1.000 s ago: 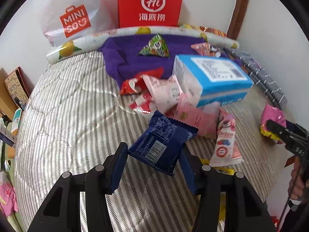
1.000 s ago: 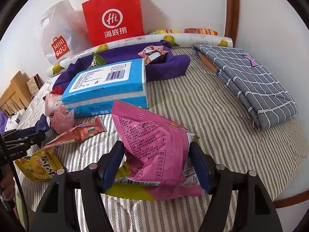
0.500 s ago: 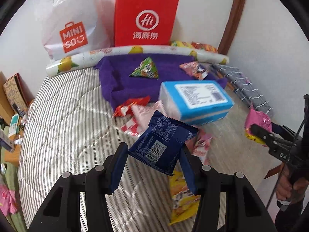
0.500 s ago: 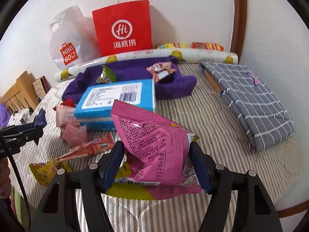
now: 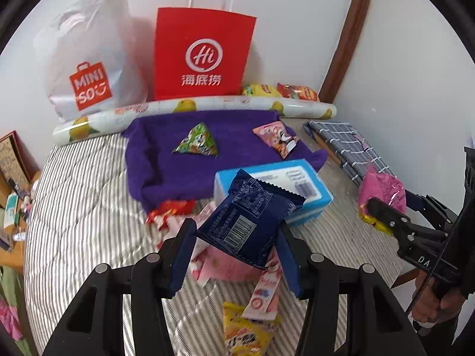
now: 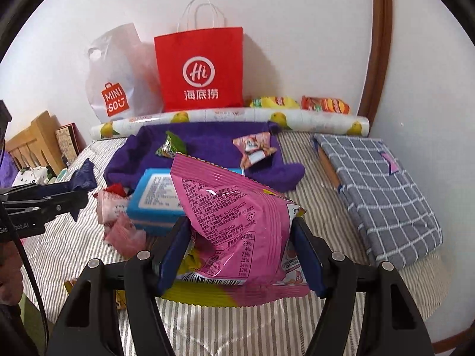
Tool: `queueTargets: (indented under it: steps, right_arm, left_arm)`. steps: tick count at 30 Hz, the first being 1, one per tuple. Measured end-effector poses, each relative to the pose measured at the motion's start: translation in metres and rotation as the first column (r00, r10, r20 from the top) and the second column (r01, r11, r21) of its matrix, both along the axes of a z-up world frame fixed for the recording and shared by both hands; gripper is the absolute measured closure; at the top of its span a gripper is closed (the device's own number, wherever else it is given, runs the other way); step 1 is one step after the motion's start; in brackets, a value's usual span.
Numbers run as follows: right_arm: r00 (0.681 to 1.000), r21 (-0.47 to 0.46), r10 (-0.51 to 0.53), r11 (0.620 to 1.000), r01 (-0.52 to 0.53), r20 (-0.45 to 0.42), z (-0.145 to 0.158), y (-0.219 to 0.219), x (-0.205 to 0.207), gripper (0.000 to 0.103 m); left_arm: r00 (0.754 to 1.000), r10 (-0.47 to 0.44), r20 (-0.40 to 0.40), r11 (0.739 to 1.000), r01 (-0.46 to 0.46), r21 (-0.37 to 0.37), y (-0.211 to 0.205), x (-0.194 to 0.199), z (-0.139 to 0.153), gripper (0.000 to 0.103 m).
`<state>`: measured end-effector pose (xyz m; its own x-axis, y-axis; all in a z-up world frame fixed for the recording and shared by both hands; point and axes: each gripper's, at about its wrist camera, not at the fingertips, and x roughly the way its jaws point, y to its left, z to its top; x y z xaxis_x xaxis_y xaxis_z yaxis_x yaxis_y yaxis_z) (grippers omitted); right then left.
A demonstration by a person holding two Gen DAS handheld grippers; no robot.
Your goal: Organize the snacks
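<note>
The navy pack (image 5: pixel 248 222) is a flat foil snack pouch with white print, a barcode and a serrated top edge, tilted with its top toward the far wall. It hangs above the striped bed (image 5: pixel 83 207), in front of the blue box (image 5: pixel 308 178). The pink bag (image 6: pixel 234 231) is bigger and puffy, with a nutrition table, a barcode and a yellow bottom band; it is also off the bed, in front of the same box.

A second ago both snacks sat lower, close over the loose packets. Now more of the wall, the red bag (image 5: pixel 203 53) and the white bag (image 5: pixel 89 59) shows behind them, and the yellow packet (image 5: pixel 246 329) has come into sight under the navy pack.

The left gripper (image 5: pixel 234 255) is clamped on the navy pack, its blue pads pressing the two side edges. The right gripper (image 6: pixel 240 255) stands wider, closed on the lower sides of the pink bag. On the purple cloth (image 5: pixel 178 166) lie a green packet (image 5: pixel 197 144) and a pink one (image 5: pixel 277 138), possibly candy; the print is too small to read.
</note>
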<state>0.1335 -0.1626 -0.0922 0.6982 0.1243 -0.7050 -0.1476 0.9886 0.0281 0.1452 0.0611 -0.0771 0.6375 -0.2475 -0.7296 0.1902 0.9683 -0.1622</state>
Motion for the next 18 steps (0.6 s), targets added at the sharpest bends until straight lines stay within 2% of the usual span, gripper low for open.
queueTargets:
  steps: [5, 12, 18]
  right_arm:
    - [1.0, -0.029, 0.001, 1.0, -0.001, 0.012, 0.006, 0.0, 0.011, 0.035]
    - [1.0, 0.009, -0.01, 1.0, 0.01, 0.018, 0.015, -0.008, 0.029, 0.035]
    - [0.999, 0.011, -0.006, 1.0, 0.005, 0.04, 0.024, -0.007, 0.045, 0.035]
  left_arm:
    - [1.0, -0.023, 0.014, 1.0, 0.023, 0.0, -0.012, 0.012, 0.011, 0.052]
    - [0.999, -0.049, 0.013, 0.998, 0.049, -0.033, -0.023, 0.031, 0.021, 0.052]
    - [0.998, -0.055, 0.019, 0.998, 0.055, -0.031, -0.033, 0.049, 0.027, 0.052]
